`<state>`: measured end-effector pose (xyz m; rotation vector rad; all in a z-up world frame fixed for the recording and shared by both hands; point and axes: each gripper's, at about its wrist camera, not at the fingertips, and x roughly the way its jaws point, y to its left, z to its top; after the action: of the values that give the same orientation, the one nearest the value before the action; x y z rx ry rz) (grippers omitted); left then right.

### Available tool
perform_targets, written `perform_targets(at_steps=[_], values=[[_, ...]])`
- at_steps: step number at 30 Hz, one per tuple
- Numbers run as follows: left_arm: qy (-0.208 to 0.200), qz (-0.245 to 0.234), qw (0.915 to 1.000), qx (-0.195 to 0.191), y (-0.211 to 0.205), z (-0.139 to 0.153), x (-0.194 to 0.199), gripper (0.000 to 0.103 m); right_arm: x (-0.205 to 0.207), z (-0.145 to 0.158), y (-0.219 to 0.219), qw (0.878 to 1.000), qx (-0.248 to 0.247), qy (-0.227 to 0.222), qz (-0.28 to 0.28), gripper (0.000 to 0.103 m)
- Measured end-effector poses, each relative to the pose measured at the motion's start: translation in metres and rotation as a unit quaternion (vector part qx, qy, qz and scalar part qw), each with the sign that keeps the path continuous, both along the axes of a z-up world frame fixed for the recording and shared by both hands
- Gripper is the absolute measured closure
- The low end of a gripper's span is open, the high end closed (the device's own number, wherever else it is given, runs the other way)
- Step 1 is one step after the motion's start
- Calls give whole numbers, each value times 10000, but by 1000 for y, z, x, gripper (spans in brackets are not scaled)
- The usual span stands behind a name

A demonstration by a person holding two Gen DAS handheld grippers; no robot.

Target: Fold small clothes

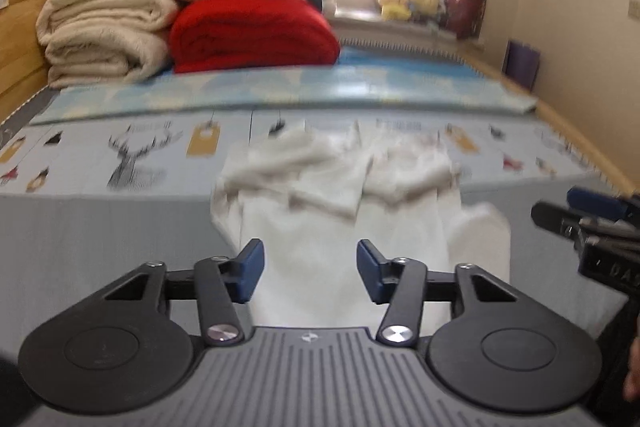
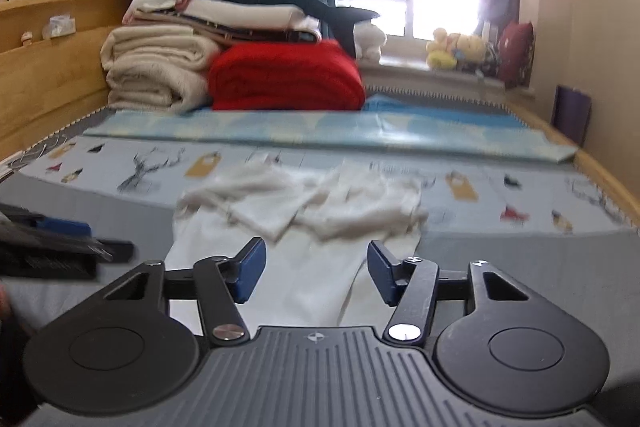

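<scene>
A small white garment [image 1: 340,227] lies on the bed with its far part folded back in rumpled layers and its near part flat. My left gripper [image 1: 310,271] hovers over the near end, blue pads apart, with only cloth showing below the gap. In the right wrist view the same garment [image 2: 296,227] lies ahead, and my right gripper [image 2: 316,271] stands over its near edge, jaws likewise apart and gripping nothing. Each gripper shows in the other's view: the right gripper [image 1: 592,223] at the right edge, the left gripper [image 2: 68,239] at the left edge.
The bed has a printed sheet [image 1: 140,155] and a blue mat [image 1: 280,91] across it. Behind stand a red folded blanket [image 1: 252,35] and a cream blanket pile [image 1: 104,31] topped with more clothes. A wooden headboard [image 2: 52,67] runs on the left, a windowsill with plush toys [image 2: 456,53] at the back.
</scene>
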<state>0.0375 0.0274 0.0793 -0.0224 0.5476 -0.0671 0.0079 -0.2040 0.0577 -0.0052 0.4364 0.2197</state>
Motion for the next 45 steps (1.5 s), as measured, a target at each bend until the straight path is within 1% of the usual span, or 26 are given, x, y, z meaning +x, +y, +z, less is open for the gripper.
perform_targets(at_steps=[1,3,4,5,6,7,8,9,10,11,12,14,17,19,24,26,28,29,30,31,34,36,38,40,42,45], values=[[-132,-47,9999,73,0,11,11,52,11,5,-3,10000,-38,-54,66,47],[114,-189,9989,403,-3,16,46,55,33,15,-8,9995,-195,-217,151,47],[77,-257,9984,491,-2,21,69,59,44,20,-8,9990,-290,-278,196,47],[190,-341,9971,659,-2,20,94,61,59,25,-8,9982,-416,-333,273,47],[361,-432,9957,737,0,16,115,67,72,28,-6,9975,-512,-343,352,47],[529,-526,9933,878,1,12,145,78,87,31,-3,9966,-608,-306,467,47],[722,-548,9906,1029,4,6,172,83,105,33,2,9951,-715,-229,639,47],[766,-536,9894,1108,8,4,199,88,119,33,6,9937,-789,-167,772,47],[737,-489,9894,1149,14,0,216,90,134,33,12,9923,-850,-82,899,47],[641,-425,9913,1067,22,-4,228,91,150,29,19,9910,-888,36,1006,47],[606,-376,9930,940,31,-8,235,92,163,26,25,9901,-889,145,1075,47],[785,-230,9945,647,50,-19,248,93,189,13,37,9876,-786,512,1259,47],[1365,212,9899,308,73,-34,274,93,227,-21,57,9799,-527,1238,1473,47],[1469,302,9886,119,79,-38,286,93,249,-44,68,9717,-333,1738,1567,46],[1440,214,9888,342,60,-47,295,92,284,-88,83,9537,96,2657,1406,45],[1327,53,9904,372,48,-43,294,91,291,-96,81,9501,321,2770,1400,45],[1221,-24,9909,567,36,-42,295,91,297,-100,79,9473,505,2865,1344,45],[1200,-32,9906,655,31,-43,296,91,299,-101,78,9469,611,2868,1316,58],[1171,-41,9908,673,29,-43,296,91,304,-103,77,9469,718,2837,1331,88],[1151,-51,9911,671,28,-43,297,91,304,-101,75,9468,829,2797,1356,101],[1215,-46,9899,723,27,-46,301,91,298,-85,62,9538,896,2556,1300,102],[1201,-22,9905,673,30,-45,302,91,295,-61,45,9603,1000,2237,1332,102],[1217,-6,9902,680,33,-45,302,91,293,-37,17,9682,1108,1907,1183,102],[1253,-6,9900,642,34,-46,301,91,292,-14,-26,9759,1182,1612,878,102],[1291,-43,9897,618,32,-48,301,91,290,-1,-74,9826,1158,1392,422,102],[1332,-162,9885,702,23,-53,299,91,293,-3,-153,9858,890,1315,-551,102]])
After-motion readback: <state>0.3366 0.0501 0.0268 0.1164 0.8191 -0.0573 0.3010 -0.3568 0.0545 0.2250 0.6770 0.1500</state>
